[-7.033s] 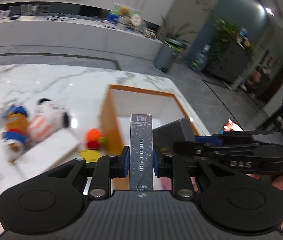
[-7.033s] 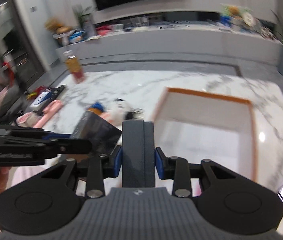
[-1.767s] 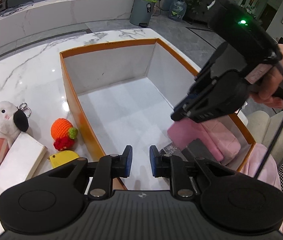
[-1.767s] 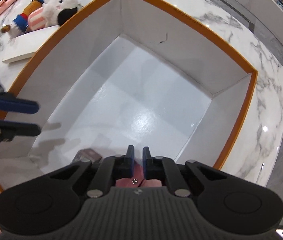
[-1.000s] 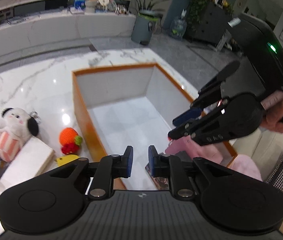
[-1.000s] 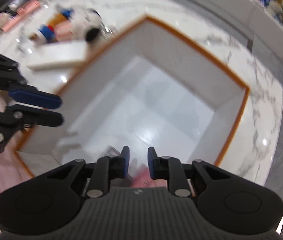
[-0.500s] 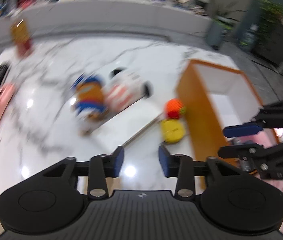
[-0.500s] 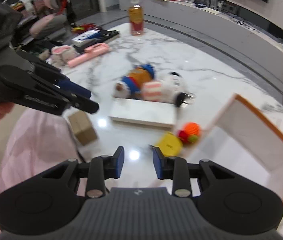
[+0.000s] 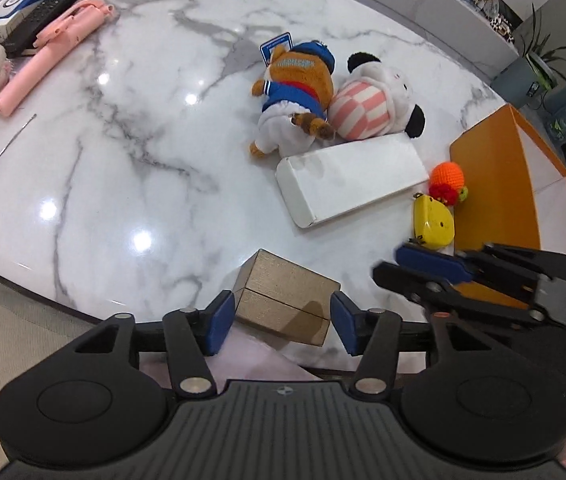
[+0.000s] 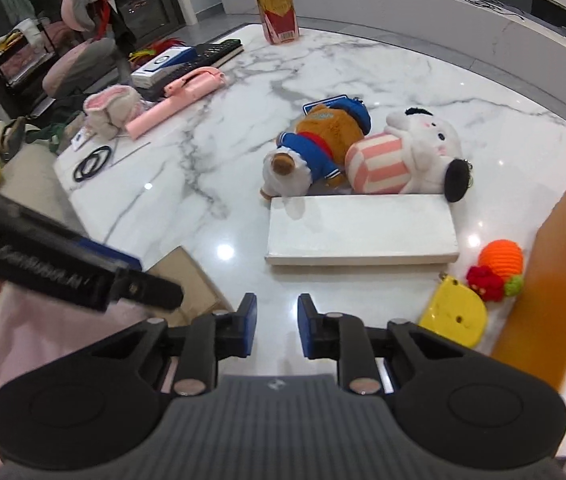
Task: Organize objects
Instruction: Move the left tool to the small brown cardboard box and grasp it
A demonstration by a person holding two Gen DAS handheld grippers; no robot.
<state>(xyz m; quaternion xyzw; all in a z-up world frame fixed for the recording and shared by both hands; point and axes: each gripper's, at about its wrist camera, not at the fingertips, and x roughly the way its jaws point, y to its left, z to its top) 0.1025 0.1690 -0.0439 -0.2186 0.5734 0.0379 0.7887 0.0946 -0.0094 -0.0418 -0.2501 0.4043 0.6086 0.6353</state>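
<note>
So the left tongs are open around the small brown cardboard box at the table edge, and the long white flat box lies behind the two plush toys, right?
One detail is off. The long white flat box lies in front of the two plush toys, on the near side, as the right wrist view shows. The left tongs are indeed opening around the small brown cardboard box at the table edge, pads not yet on it.

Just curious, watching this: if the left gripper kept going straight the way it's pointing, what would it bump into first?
Most likely the small brown box at the table's near edge. It sits right between the left gripper's opening jaws, untouched so far. How much gap remains is hard to judge.
</note>
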